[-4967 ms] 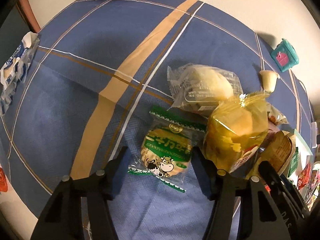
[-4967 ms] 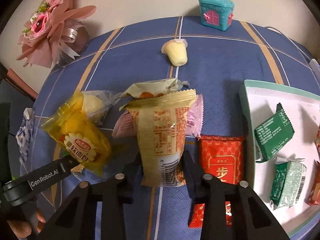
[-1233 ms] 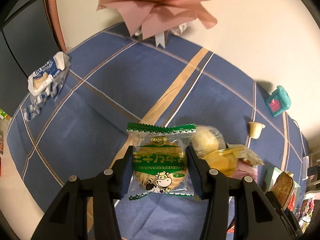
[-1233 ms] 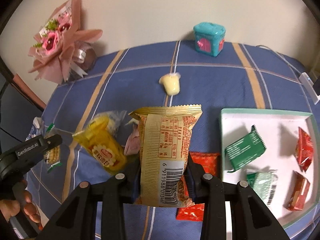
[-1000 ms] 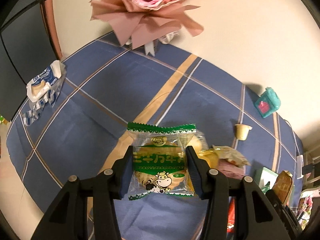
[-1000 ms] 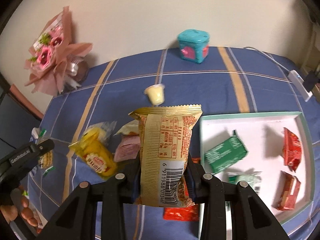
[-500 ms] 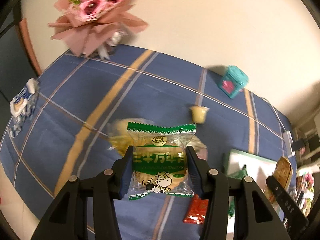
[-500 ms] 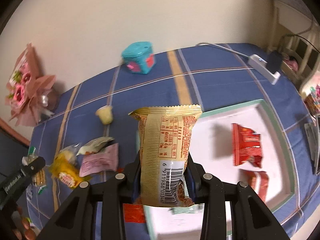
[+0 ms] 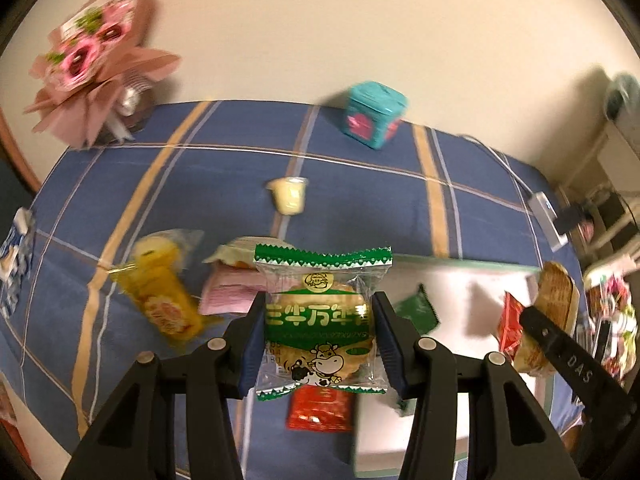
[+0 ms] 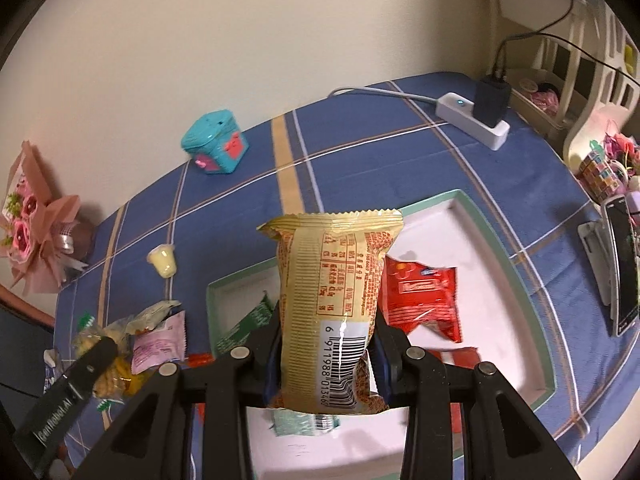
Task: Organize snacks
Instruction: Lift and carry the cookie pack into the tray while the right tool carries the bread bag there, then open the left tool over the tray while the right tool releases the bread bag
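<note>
- Blue plaid cloth (image 10: 360, 152) with tan and white stripes covers the whole table, a cream wall rising behind it.
- Nearest up, the left gripper (image 9: 320, 340) is clamped on a clear cracker packet (image 9: 322, 320): green zigzag edges, a green band of white lettering, a cartoon cow at the bottom, one round golden cracker inside. It hangs in the air above the near left corner of the tray.
- Over on the other side, the right gripper (image 10: 326, 354) is squeezed tight on one tall golden snack bag (image 10: 336, 304), crimped top, red print panel, barcode facing the camera, held upright over the white tray (image 10: 520, 292) with its pale green rim.
- In the tray: two red packets (image 10: 420, 296) and at least two green ones (image 10: 244, 324), partly hidden behind the bag.
- On the cloth beside the tray, one flat red sachet (image 9: 320, 408), one yellow bag (image 9: 164, 304), one pink wrapper (image 9: 228, 294), a pale packet tucked behind it.
- Further back, a single jelly cup (image 9: 289, 196) lies alone.
- Far edge: one teal box (image 9: 374, 114) with pink trim, one pink bouquet (image 9: 96, 60), and a white power strip (image 10: 476, 118) with a black plug.
</note>
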A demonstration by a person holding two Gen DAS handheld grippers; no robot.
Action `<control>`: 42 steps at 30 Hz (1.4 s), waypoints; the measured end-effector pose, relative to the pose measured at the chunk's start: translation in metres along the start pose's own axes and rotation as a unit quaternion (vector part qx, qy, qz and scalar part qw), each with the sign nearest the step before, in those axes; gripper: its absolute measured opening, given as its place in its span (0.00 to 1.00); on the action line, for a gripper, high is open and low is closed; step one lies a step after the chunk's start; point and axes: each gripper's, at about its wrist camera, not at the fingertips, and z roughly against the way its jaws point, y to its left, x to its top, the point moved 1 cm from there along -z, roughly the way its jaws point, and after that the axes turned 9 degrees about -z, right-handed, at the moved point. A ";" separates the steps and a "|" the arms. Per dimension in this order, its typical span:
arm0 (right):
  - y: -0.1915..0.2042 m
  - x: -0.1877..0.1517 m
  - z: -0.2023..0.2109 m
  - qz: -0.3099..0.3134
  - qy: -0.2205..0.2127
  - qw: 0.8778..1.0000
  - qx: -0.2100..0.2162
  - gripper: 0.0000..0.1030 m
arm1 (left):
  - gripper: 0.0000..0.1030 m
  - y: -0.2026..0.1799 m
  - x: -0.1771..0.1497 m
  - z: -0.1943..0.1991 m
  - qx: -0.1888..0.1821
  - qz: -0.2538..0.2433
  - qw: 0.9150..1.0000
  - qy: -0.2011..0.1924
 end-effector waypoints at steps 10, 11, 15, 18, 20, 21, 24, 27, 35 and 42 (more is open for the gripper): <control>-0.024 0.009 0.000 -0.012 -0.004 1.000 0.003 0.38 | 0.50 -0.057 -0.005 -0.029 -0.014 -0.061 0.998 0.029; -0.024 0.009 0.000 -0.010 -0.005 1.000 0.004 0.38 | 0.50 -0.060 -0.005 -0.033 -0.015 -0.065 0.997 0.031; -0.023 0.010 -0.002 -0.001 -0.007 1.000 0.011 0.38 | 0.50 -0.074 -0.008 -0.046 -0.022 -0.079 0.996 0.042; -0.021 0.008 -0.005 0.004 -0.006 1.000 0.013 0.38 | 0.50 -0.079 -0.010 -0.054 -0.023 -0.084 0.995 0.049; -0.019 0.007 -0.006 0.008 -0.004 1.000 0.013 0.38 | 0.50 -0.081 -0.010 -0.059 -0.023 -0.084 0.995 0.052; -0.018 0.007 -0.007 0.010 -0.003 1.000 0.014 0.38 | 0.50 -0.081 -0.011 -0.062 -0.023 -0.083 0.995 0.054; -0.015 0.005 -0.011 0.018 0.002 1.000 0.014 0.38 | 0.51 -0.083 -0.013 -0.067 -0.025 -0.082 0.995 0.057; -0.014 0.003 -0.015 0.021 0.008 1.000 0.012 0.38 | 0.51 -0.084 -0.014 -0.071 -0.034 -0.081 0.994 0.062; -0.017 0.002 -0.018 0.023 0.015 1.000 0.002 0.38 | 0.51 -0.082 -0.016 -0.073 -0.048 -0.073 0.994 0.066; -0.014 0.000 -0.023 0.029 0.027 0.999 0.002 0.39 | 0.54 -0.074 -0.014 -0.069 -0.051 -0.059 0.994 0.074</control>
